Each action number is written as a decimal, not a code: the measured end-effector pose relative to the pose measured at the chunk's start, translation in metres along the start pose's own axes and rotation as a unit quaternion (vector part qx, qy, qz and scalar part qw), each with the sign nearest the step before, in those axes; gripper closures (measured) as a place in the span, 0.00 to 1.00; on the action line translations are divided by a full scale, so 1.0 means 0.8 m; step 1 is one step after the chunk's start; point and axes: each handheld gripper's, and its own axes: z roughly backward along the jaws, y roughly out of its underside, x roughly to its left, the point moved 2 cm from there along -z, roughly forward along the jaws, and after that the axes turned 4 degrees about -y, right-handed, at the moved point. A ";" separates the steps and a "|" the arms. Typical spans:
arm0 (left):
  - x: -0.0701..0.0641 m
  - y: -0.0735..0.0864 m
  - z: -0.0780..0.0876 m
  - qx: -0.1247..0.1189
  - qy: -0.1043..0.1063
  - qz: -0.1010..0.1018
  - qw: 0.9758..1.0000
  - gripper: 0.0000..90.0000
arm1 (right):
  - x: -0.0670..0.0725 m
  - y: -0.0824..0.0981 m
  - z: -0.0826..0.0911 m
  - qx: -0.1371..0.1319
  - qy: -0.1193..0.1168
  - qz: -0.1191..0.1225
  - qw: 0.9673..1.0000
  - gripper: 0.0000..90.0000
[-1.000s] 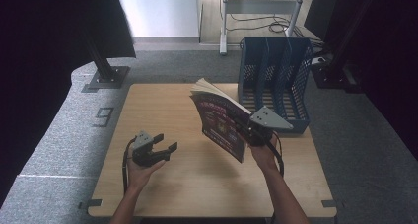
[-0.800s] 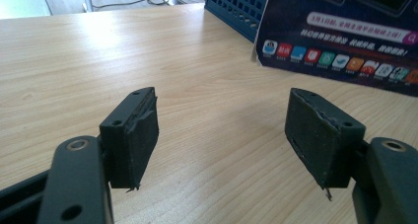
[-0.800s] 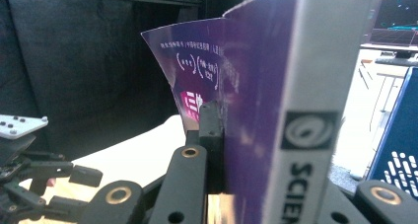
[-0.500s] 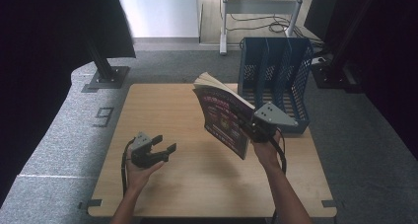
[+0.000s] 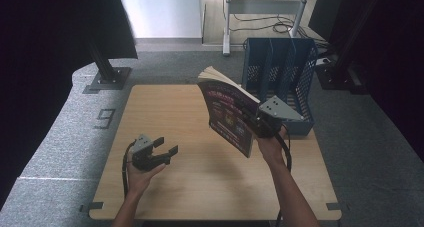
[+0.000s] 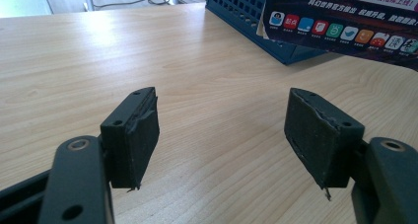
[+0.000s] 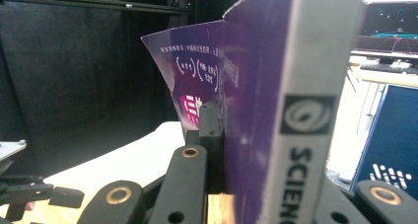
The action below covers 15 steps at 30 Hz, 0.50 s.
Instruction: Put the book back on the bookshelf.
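The right claw gripped a thick purple-covered paperback book, held tilted above the light wooden table, just beside the blue mesh plastic file rack. The left claw rested open and empty, well apart from the book.

Blue file rack beyond raised book

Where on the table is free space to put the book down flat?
Bare wood lies on the table left of the book, up to the far-left corner, and along the near edge between both forearms. It is crowded at the far right, by the blue file rack.
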 end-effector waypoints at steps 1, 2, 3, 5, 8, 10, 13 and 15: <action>0.001 0.000 0.001 0.000 0.001 0.001 1.000 0.33 | 0.000 -0.001 0.000 -0.001 0.002 -0.001 1.000 0.90; 0.001 0.000 0.001 -0.002 0.001 0.003 1.000 0.33 | -0.001 -0.003 -0.001 -0.002 0.003 0.001 1.000 0.91; 0.002 0.000 0.002 -0.001 0.003 0.005 1.000 0.33 | 0.000 -0.004 -0.001 -0.002 0.003 0.000 1.000 0.91; 0.004 0.000 0.002 -0.001 0.004 0.007 1.000 0.33 | -0.001 -0.006 -0.002 -0.004 0.003 0.002 1.000 0.91; 0.006 0.000 0.002 -0.002 0.003 0.010 1.000 0.33 | -0.002 -0.009 -0.004 -0.007 0.003 0.002 1.000 0.91; 0.007 0.001 0.002 -0.002 0.003 0.013 1.000 0.33 | -0.004 -0.011 -0.004 -0.009 0.004 0.002 1.000 0.91; 0.007 0.000 0.003 -0.004 0.003 0.015 1.000 0.33 | -0.006 -0.015 -0.005 -0.011 0.007 0.002 1.000 0.91; 0.006 -0.001 0.004 -0.005 0.002 0.015 1.000 0.33 | -0.007 -0.017 -0.005 -0.012 0.009 0.003 1.000 0.91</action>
